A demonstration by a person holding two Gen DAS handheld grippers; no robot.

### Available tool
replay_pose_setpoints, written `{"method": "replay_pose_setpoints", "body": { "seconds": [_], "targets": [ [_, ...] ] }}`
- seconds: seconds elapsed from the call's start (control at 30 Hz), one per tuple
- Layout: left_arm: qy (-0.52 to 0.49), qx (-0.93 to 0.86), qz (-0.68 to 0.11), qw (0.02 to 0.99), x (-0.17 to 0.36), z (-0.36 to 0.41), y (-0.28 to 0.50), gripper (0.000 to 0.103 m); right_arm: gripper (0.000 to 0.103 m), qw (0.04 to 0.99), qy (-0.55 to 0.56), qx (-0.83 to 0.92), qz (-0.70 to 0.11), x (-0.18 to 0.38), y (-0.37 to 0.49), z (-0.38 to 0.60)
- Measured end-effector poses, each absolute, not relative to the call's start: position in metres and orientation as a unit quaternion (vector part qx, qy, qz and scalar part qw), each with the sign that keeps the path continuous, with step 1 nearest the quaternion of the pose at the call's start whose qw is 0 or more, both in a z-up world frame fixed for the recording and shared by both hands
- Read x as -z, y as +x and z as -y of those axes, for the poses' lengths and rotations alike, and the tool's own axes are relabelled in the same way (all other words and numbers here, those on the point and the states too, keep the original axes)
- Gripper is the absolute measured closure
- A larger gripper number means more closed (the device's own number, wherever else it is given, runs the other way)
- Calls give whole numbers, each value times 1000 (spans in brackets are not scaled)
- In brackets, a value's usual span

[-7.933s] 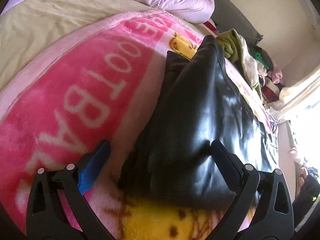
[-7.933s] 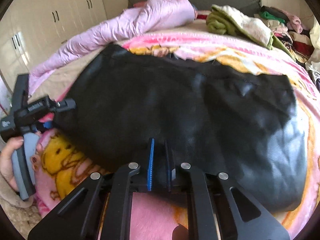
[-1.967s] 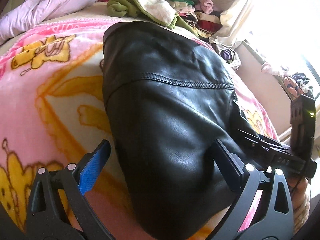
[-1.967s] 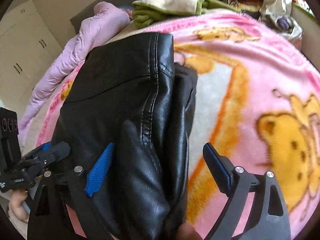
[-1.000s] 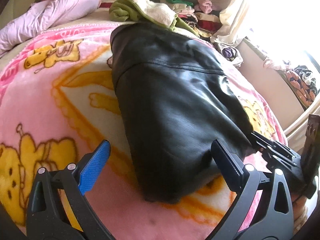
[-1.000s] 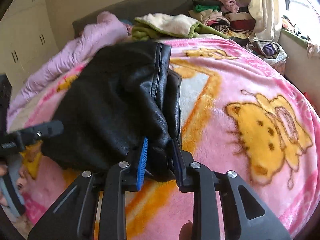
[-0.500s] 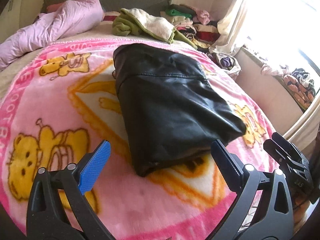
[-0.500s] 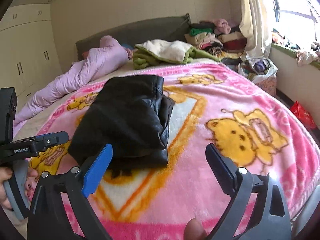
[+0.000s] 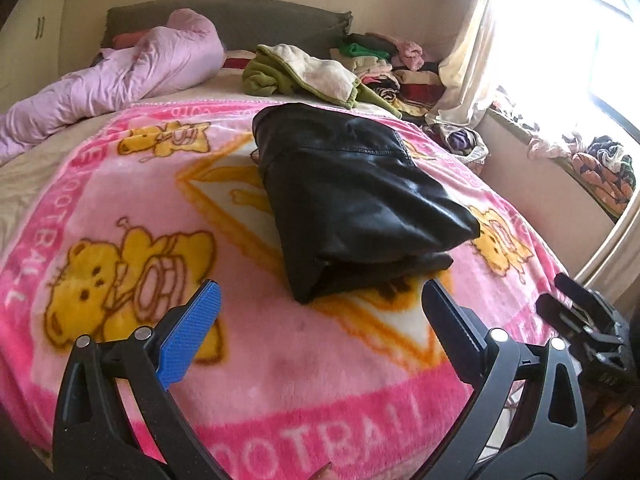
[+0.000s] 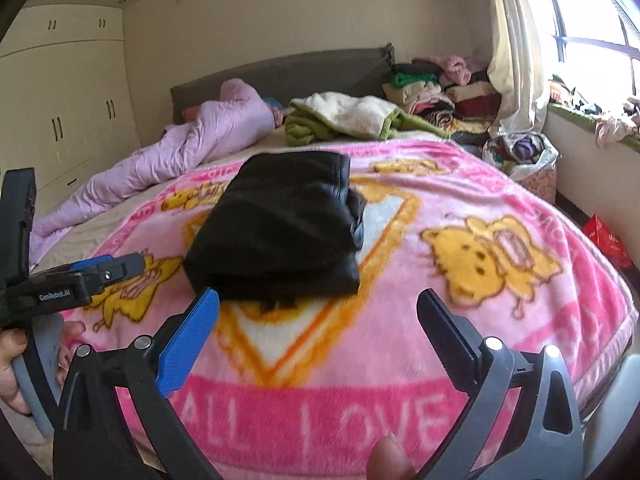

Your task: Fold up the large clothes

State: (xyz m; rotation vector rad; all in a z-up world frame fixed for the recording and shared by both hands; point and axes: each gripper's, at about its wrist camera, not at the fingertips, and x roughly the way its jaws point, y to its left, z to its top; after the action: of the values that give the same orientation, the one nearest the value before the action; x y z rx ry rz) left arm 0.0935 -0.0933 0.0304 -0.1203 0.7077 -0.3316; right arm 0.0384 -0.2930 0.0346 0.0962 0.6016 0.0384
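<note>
Left gripper (image 9: 320,312) and right gripper (image 10: 318,322) both angled down over the bed, jaws wide, nothing between them. Folded black leather garment (image 9: 352,196) lies flat mid pink cartoon-bear blanket (image 9: 132,184), layered, glossy.

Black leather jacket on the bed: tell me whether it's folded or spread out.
Folded. The black leather jacket lies as a compact stacked bundle on the pink blanket, layered edges showing at its near end.

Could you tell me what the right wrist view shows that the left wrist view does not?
Only the right wrist view shows the wardrobe doors, a red bag on the floor, and the hand holding the left gripper. Only the left wrist view shows the right gripper from outside. Both share the folded black leather jacket on the pink blanket, untouched by either open gripper.
</note>
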Motion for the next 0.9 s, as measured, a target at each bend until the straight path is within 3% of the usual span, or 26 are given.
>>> {"method": "replay_pose_setpoints", "body": {
  "seconds": [0.9],
  "targets": [
    [-53, 138, -360, 921, -15, 84, 87, 9, 4, 941, 50, -6, -335, -17, 39, 289]
  ]
}}
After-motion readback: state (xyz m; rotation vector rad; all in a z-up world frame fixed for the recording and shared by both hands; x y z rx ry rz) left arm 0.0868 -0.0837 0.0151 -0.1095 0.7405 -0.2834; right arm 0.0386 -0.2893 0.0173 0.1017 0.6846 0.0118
